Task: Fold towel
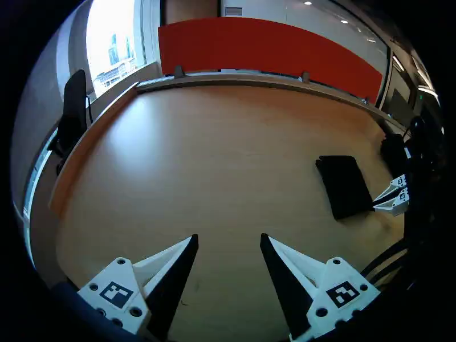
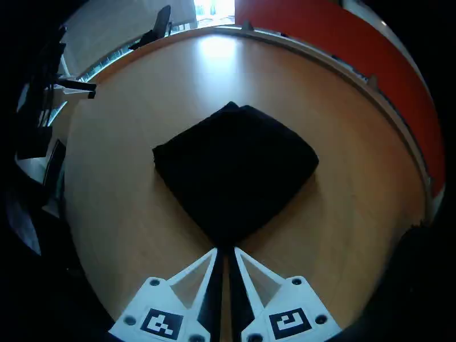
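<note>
**An open-plan office**

An office is indicated. A broad, pale wooden counter [image 1: 216,148] with a raised rim is bounded along its far edge by a long red divider panel [image 1: 268,48] held in small clamps, of the kind set between shared desks. A black swivel chair [image 1: 73,114] is seen just beside the counter's left end. Behind it a large window [image 1: 111,45] is set, through which high-rise buildings [image 1: 114,48] are visible. Recessed ceiling lights [image 1: 308,3] and a glazed partition wall [image 1: 399,80] are seen beyond the panel.
</note>
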Demonstrator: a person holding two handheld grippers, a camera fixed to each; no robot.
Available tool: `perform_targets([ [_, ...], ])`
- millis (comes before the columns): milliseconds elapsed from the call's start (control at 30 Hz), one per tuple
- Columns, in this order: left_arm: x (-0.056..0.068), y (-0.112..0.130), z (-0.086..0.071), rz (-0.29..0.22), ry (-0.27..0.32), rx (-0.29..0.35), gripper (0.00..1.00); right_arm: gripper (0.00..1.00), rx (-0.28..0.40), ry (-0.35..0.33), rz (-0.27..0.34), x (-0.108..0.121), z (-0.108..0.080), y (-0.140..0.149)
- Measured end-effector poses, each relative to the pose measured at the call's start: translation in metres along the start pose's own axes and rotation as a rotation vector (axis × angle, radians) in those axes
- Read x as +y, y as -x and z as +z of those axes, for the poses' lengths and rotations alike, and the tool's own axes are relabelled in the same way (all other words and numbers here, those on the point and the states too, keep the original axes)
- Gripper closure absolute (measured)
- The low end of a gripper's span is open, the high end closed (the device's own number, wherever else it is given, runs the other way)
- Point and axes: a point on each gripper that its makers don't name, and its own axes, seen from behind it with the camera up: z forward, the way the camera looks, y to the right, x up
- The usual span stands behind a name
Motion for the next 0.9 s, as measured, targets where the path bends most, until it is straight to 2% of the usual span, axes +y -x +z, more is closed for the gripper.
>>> perform_targets([
  [300, 0.002, 0.001, 0.002, -0.002, 0.004, -0.001, 0.2, 0.96, 0.024, 0.007, -0.001, 0.001, -0.005, -0.007],
  [500, 0.004, -0.001, 0.005, -0.004, 0.013, 0.008, 0.2, 0.96, 0.053, 0.034, -0.006, 0.002, -0.02, -0.022],
  [900, 0.013, -0.008, 0.01, 0.008, 0.048, 0.025, 0.2, 0.96, 0.146, 0.07, -0.039, 0.011, -0.049, -0.092],
])
